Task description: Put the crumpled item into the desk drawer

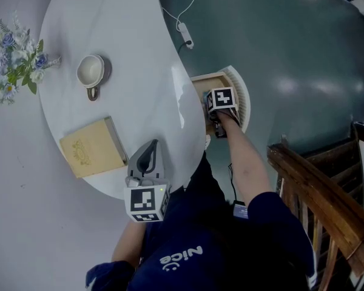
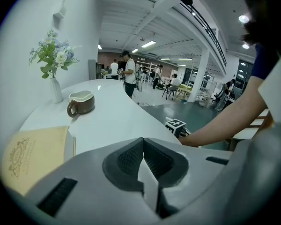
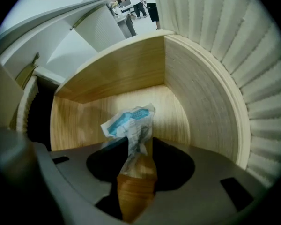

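The crumpled item (image 3: 129,125), white with blue print, is inside the open wooden drawer (image 3: 201,93), between the jaws of the right gripper (image 3: 138,167), which stand partly apart and do not seem to press it. Its long axis follows the direction in which the gripper points: the narrow end sits in the jaw gap and the wider blue end points at the drawer floor. The left gripper (image 2: 144,161) is closed and empty above the table (image 2: 117,121).

Drawer (image 3: 122,74): pale wood w/ matt grain, ribbed front. Wrapper (image 3: 131,121): thin, crinkled, paper-like. Table (image 1: 133,59): glossy white. Floor (image 1: 291,47): shiny teal.
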Demonstrator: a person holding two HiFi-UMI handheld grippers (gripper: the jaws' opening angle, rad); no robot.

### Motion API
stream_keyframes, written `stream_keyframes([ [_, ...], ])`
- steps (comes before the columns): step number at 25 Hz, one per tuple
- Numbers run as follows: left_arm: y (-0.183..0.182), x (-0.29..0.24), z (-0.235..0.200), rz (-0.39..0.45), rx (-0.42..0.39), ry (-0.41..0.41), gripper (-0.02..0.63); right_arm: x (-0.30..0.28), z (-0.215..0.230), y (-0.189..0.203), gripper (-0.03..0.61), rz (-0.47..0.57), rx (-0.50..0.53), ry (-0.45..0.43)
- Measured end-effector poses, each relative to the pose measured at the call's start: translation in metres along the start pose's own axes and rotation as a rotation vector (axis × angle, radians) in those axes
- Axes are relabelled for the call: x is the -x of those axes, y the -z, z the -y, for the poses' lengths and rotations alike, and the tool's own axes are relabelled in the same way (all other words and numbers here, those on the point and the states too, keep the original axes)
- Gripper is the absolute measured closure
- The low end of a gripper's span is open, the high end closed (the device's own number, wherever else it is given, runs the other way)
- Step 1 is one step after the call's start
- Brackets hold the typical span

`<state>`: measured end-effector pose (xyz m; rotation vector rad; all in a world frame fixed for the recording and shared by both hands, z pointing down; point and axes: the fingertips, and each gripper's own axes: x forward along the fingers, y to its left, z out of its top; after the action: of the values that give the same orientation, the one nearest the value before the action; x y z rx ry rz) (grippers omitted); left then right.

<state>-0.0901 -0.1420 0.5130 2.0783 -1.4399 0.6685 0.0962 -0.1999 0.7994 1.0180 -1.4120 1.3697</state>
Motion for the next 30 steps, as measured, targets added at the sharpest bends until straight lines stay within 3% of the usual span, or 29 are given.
stream_keyframes([
  [2, 0.0, 0.001, -0.003, 0.002, 0.007, -0.008, 0.609, 0.002, -0.004, 0.001, 0.385, -0.006, -0.004, -0.025],
  [21, -0.007, 0.014, 0.016, 0.051, 0.019, 0.01, 0.609, 0.052, 0.0, -0.004, 0.393, 0.098, -0.054, -0.04],
  [24, -0.004, 0.017, 0.016, 0.051, 0.01, 0.002, 0.609, 0.054, 0.004, -0.005, 0.422, 0.109, -0.069, -0.024],
  [26, -0.002, 0.019, 0.016, 0.048, 0.008, -0.003, 0.609, 0.056, 0.007, -0.006, 0.485, 0.128, -0.096, -0.02],
  [30, 0.003, 0.02, 0.017, 0.044, 0.007, -0.005, 0.609, 0.058, 0.007, -0.007, 0.469, 0.144, -0.118, -0.058],
])
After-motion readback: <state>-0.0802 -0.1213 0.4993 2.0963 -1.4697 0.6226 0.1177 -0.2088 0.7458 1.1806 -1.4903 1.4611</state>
